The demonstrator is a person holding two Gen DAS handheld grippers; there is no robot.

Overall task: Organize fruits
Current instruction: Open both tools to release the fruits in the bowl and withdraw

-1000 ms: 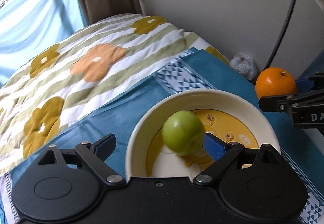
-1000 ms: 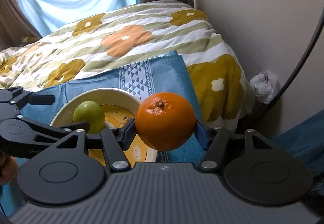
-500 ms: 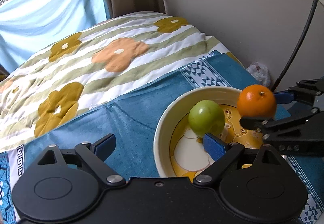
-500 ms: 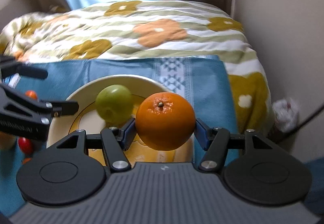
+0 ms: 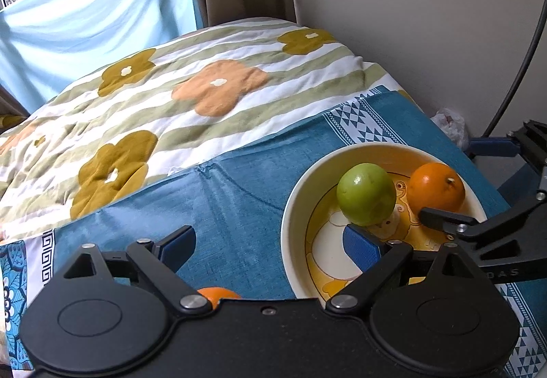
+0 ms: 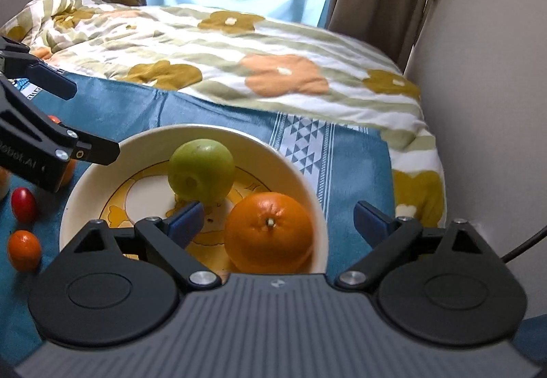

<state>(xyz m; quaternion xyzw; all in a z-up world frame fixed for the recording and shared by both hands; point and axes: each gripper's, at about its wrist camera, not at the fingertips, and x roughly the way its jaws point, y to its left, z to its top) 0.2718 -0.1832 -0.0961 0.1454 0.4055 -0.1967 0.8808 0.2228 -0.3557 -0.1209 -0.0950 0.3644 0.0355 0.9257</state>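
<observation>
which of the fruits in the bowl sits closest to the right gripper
The orange, lying in the bowl just ahead of the open right gripper. The green apple sits farther back.

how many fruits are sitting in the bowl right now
2: a green apple toward the far side of the bowl and an orange at its near right. More may hide behind the right tool.

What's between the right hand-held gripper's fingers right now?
The orange, released and resting in the bowl beside the green apple. The right hand-held gripper has just been opening; its pads stand clear of it, per the right wrist view.
</observation>
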